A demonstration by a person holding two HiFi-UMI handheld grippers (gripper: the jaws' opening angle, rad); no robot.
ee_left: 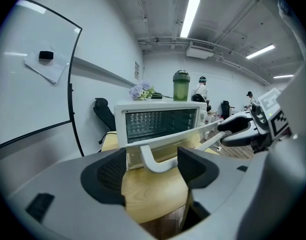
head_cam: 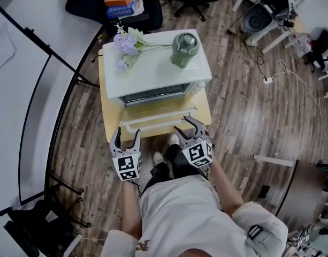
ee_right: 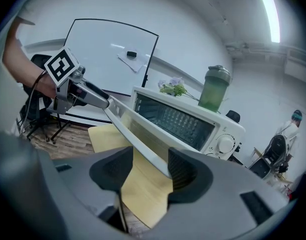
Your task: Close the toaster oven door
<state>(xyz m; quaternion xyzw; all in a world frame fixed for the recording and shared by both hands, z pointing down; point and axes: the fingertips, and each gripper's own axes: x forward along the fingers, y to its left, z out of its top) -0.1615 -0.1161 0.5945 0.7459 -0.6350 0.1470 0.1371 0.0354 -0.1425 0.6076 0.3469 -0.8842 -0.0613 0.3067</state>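
A white toaster oven point(head_cam: 153, 71) stands on a small yellow table point(head_cam: 108, 116). Its glass door point(head_cam: 159, 123) is open and slopes forward toward me. At the door's left end, my left gripper point(head_cam: 127, 135) is open, and the curved end of the door handle point(ee_left: 153, 163) lies between its jaws without touching either pad. My right gripper point(head_cam: 189, 127) is at the door's right end. In the right gripper view the door's rim point(ee_right: 143, 146) runs between the jaws point(ee_right: 145, 171), close to the right pad and clear of the left pad.
A green lidded bottle point(head_cam: 185, 48) and a spray of pale purple flowers point(head_cam: 126, 44) sit on the oven's top. A whiteboard on a black stand point(head_cam: 24, 90) is to the left. My shoes point(head_cam: 159, 159) are on the wood floor below the table's front edge.
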